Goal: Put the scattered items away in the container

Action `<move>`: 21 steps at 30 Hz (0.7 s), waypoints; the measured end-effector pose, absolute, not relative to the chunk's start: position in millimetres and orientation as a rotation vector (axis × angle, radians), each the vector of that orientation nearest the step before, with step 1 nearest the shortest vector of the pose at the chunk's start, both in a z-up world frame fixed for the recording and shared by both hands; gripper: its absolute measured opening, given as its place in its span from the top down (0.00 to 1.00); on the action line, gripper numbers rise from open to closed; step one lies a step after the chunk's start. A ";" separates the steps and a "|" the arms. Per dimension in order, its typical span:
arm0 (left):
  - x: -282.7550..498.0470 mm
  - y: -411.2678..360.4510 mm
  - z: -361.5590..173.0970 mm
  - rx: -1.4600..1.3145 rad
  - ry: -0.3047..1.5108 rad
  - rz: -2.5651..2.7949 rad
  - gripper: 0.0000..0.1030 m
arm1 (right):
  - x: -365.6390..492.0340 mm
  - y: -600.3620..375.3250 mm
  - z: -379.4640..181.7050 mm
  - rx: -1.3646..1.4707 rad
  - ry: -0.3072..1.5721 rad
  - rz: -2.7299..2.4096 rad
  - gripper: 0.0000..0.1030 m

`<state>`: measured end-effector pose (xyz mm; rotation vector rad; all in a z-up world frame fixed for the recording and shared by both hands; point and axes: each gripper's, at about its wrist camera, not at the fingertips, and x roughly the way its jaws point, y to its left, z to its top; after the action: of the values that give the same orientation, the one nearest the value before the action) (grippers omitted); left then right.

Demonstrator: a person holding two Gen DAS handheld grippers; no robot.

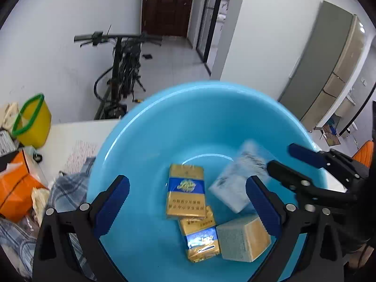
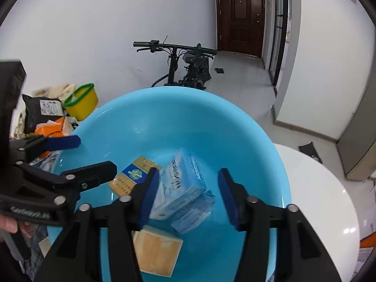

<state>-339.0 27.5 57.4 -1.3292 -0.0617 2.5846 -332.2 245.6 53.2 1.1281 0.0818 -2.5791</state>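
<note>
Blurred white-blue box (image 2: pixel 181 188) being seen between the spread right tool (image 2: pixel 188 195) fingers, untouched, over blue basin (image 2: pixel 164 122), left tool (image 1: pixel 188 209) being held spread above gold packs (image 1: pixel 185 192)

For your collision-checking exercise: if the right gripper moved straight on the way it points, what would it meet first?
Probably the white-blue box, blurred, between the open fingers of the right gripper, over the basin. Depth is unclear, so this is a judgement.

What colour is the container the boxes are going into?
Light blue, plain: the round basin shows best in the right wrist view.
</note>
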 end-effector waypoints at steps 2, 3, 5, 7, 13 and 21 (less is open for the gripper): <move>-338.7 27.0 55.8 -1.334 -0.059 2.589 0.02 | -331.5 251.6 55.4 1.137 0.053 -2.576 0.47; -338.2 27.6 56.0 -1.334 -0.053 2.592 0.02 | -330.7 254.0 56.4 1.136 0.047 -2.574 0.46; -336.2 29.2 58.0 -1.331 -0.034 2.594 0.02 | -330.2 255.3 58.5 1.137 0.056 -2.576 0.45; -335.2 30.8 60.6 -1.326 -0.024 2.595 0.02 | -328.2 257.1 60.6 1.134 0.057 -2.581 0.45; -331.9 31.0 70.2 -1.309 -0.036 2.609 0.02 | -324.0 260.3 68.5 1.100 0.077 -2.624 0.45; -317.2 25.5 115.7 -1.185 -0.028 2.714 0.02 | -299.0 272.5 123.6 0.885 0.014 -2.714 0.43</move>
<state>-317.2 25.5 115.7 -1.1847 -0.0282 2.7137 -299.0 272.5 123.6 0.8845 0.0137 -2.7144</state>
